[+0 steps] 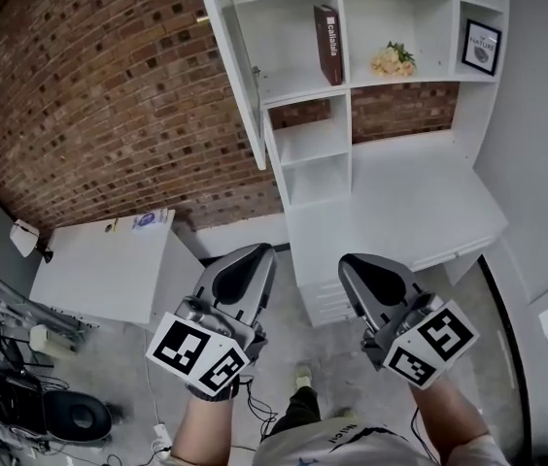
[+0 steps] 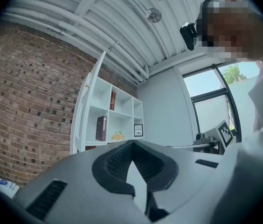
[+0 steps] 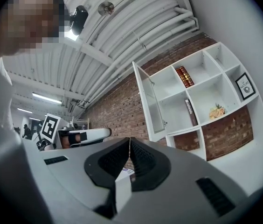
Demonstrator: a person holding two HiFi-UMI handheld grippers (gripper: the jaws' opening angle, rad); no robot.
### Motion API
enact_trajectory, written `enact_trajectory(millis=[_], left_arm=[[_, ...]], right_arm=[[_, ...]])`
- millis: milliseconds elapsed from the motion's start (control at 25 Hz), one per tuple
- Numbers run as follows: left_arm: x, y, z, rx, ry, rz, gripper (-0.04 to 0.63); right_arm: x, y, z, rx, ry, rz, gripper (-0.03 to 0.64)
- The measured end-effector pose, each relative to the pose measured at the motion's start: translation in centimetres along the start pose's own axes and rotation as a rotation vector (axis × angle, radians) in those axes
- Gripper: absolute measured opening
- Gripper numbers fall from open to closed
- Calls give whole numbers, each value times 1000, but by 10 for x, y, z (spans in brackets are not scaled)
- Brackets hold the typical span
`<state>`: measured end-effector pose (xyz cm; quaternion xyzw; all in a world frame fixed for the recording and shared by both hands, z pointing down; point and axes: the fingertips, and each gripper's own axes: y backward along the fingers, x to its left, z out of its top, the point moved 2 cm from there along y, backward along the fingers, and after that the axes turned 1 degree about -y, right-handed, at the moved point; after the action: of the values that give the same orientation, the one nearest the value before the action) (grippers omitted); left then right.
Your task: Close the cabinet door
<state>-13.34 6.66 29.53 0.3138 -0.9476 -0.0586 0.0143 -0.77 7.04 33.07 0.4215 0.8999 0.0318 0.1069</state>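
The white cabinet door stands swung open from the left side of the white shelf unit, edge-on toward me. It also shows in the left gripper view as a door and in the right gripper view as a door. My left gripper and right gripper hang side by side over the floor, well short of the door. Both point toward the shelf unit. The left gripper is shut with nothing in it. The right gripper is shut and holds nothing too.
A dark book, a bunch of flowers and a framed picture sit in the shelves. A white desk with drawers juts out below. A small white table stands at the left by the brick wall.
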Motion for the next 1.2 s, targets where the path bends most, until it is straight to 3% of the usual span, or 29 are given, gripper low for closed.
enact_trajectory(millis=[600, 1200], left_arm=[[148, -77, 66, -137, -107, -133, 11], [209, -132, 151, -329, -233, -231, 12]], right_arm=[[-45, -145, 14, -45, 50, -58, 20], [-67, -206, 54, -130, 119, -106, 20]])
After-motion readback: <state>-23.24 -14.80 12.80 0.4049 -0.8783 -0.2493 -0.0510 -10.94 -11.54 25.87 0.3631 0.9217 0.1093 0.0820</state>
